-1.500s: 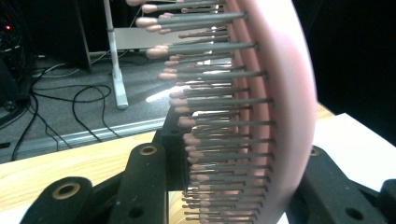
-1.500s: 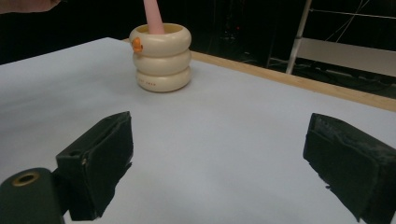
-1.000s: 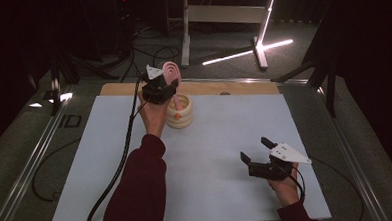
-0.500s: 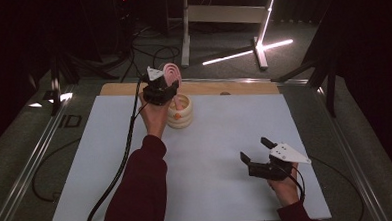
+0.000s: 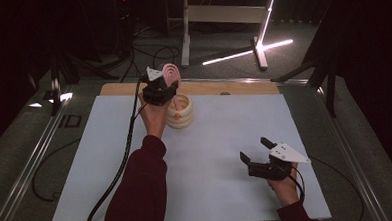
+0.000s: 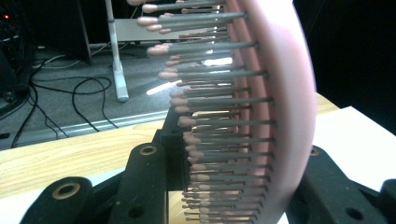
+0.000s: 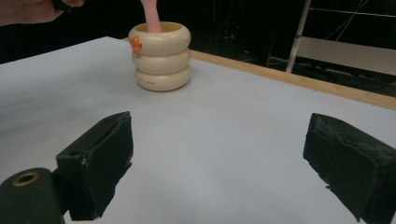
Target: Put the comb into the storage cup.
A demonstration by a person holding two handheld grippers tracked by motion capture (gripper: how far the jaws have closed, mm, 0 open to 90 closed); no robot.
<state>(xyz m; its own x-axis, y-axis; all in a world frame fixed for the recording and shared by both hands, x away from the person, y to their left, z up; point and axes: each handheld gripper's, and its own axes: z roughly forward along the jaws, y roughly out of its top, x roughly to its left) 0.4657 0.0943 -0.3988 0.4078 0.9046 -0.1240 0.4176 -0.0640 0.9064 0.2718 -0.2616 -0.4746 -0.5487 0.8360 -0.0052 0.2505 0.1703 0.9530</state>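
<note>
Two grippers are at work, and just one of them is loaded. A pink brush is held by the left gripper, right above the cup, which stands on the table toward its far edge. The brush is kept upright: its long axis runs straight down, the bristled head is on top and the handle reaches into the cup's mouth, as is seen in the right gripper view, where a pink stem dips inside the rim of the cup. How deep the handle sits cannot be told. In the left gripper view the brush is seen edge-on, its bristles pointing to the left of that view, with one black jaw on either side of it.

The left jaws are clenched on the brush, low on the head, and the brush is carried by them alone. The left hand is by far the nearer one to the cup; it is poised directly over it.

The right gripper is held well apart from the cup, on the near right side of the table. Its jaws are spread wide and hold nothing; bare table is seen between them, with the cup straight ahead of them and far off.

The coming move is judged to turn on that vertical line: the handle is already in line with the cup's mouth, so the brush need merely be lowered and let go.
</note>
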